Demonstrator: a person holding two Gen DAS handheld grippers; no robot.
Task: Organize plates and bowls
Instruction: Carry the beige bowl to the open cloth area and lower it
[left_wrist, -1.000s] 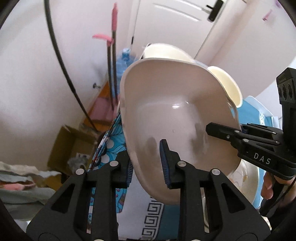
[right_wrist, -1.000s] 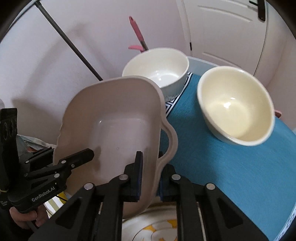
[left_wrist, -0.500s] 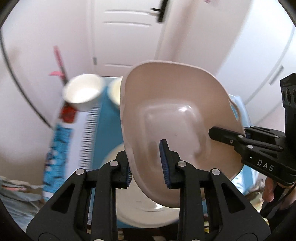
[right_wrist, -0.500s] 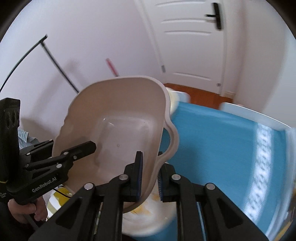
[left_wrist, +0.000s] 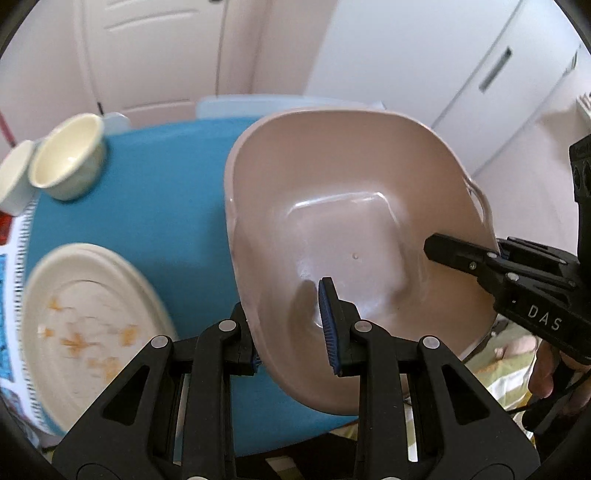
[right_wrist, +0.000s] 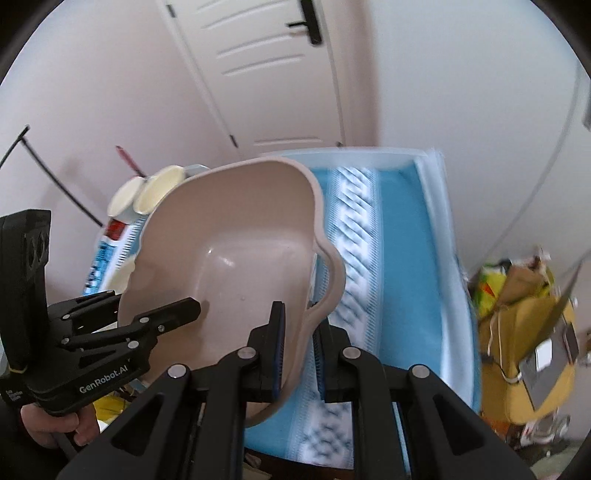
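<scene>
Since the earlier frames the pink dish (left_wrist: 343, 229) has been carried sideways across the table: the two bowls that stood close behind it now sit small at the far left edge, and the door has swung out of the centre of view. The dish is square-bottomed with an eared handle, tilted and held up in the air above the blue tablecloth (left_wrist: 159, 192) — touching nothing but the claws. The left gripper (left_wrist: 291, 328) is clamped on its near rim, one pad inside the wall and one outside. The right gripper (right_wrist: 297, 350) is pinched nearly closed on the rim beside the handle. Below on the left lies a large cream plate (left_wrist: 85, 325) with orange flecks. The cream bowl (left_wrist: 66, 162) and the white bowl (left_wrist: 14, 181) stand touching, well apart from the dish.
</scene>
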